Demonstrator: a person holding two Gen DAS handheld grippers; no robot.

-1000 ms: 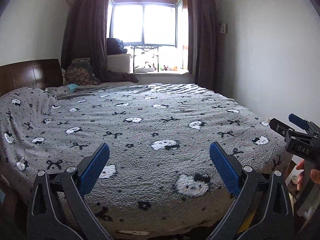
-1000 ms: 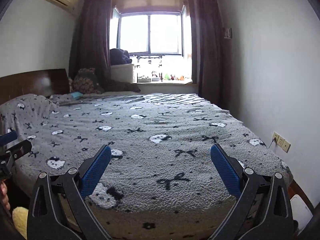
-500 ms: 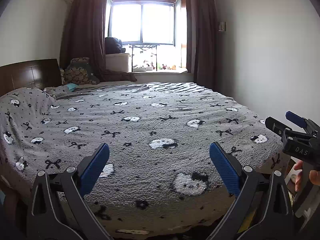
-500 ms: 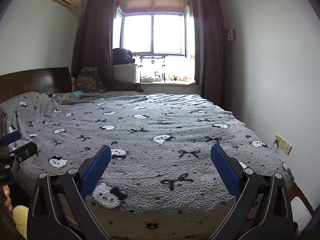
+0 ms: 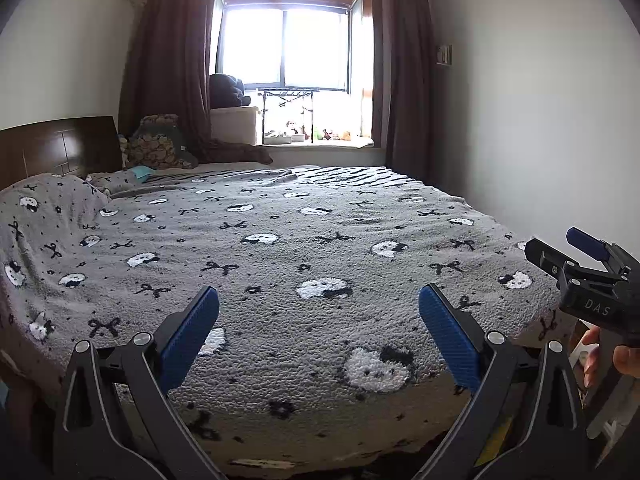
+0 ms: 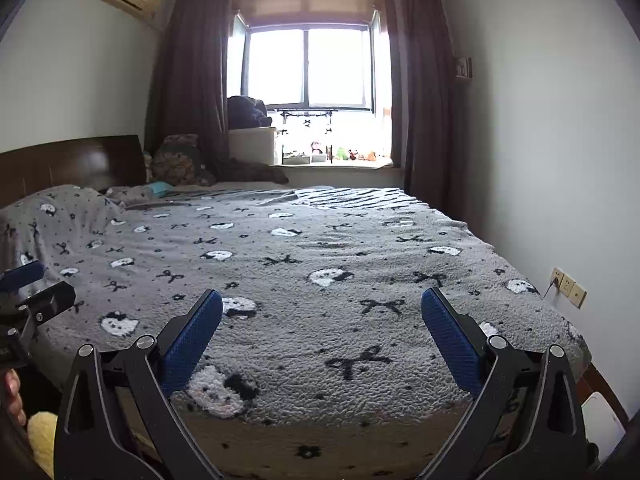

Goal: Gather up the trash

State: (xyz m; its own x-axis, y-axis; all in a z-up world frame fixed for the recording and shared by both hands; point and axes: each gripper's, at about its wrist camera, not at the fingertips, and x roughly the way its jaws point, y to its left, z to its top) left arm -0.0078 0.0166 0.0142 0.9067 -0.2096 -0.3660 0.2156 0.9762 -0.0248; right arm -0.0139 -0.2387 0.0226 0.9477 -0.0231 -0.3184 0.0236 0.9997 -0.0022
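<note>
I hold my left tool (image 5: 319, 334) level at the foot of the bed (image 5: 280, 248), its two blue pads spread wide with nothing between them, only grey blanket (image 5: 340, 216) showing in the gap. My right tool (image 6: 322, 336) sits the same way, pointed down the length of the bed toward the window (image 6: 308, 68), pads wide apart and empty. The two tools are side by side: in the left wrist view my right tool shows at the right edge, with the fingers of my right hand (image 5: 600, 354) wrapped round its handle; in the right wrist view the left tool pokes in at the left edge, just above a bit of my left hand (image 6: 14, 396).

As for trash, I cannot pick out any piece on the bed from either view. The blanket ahead of both tools is fleecy grey with white cat faces and black bows, lying mostly flat, rumpled up over the pillows near the dark wooden headboard (image 6: 72, 164) on the left. A small teal item (image 6: 158, 189) lies far off by the pillows, well apart from both tools; what it is I cannot tell. Something pale yellow (image 6: 40, 440) sits low at the left edge of the right wrist view, below my left hand, too cut off to identify. A wall socket (image 6: 568, 286) sits on the right wall beside the bed.
</note>
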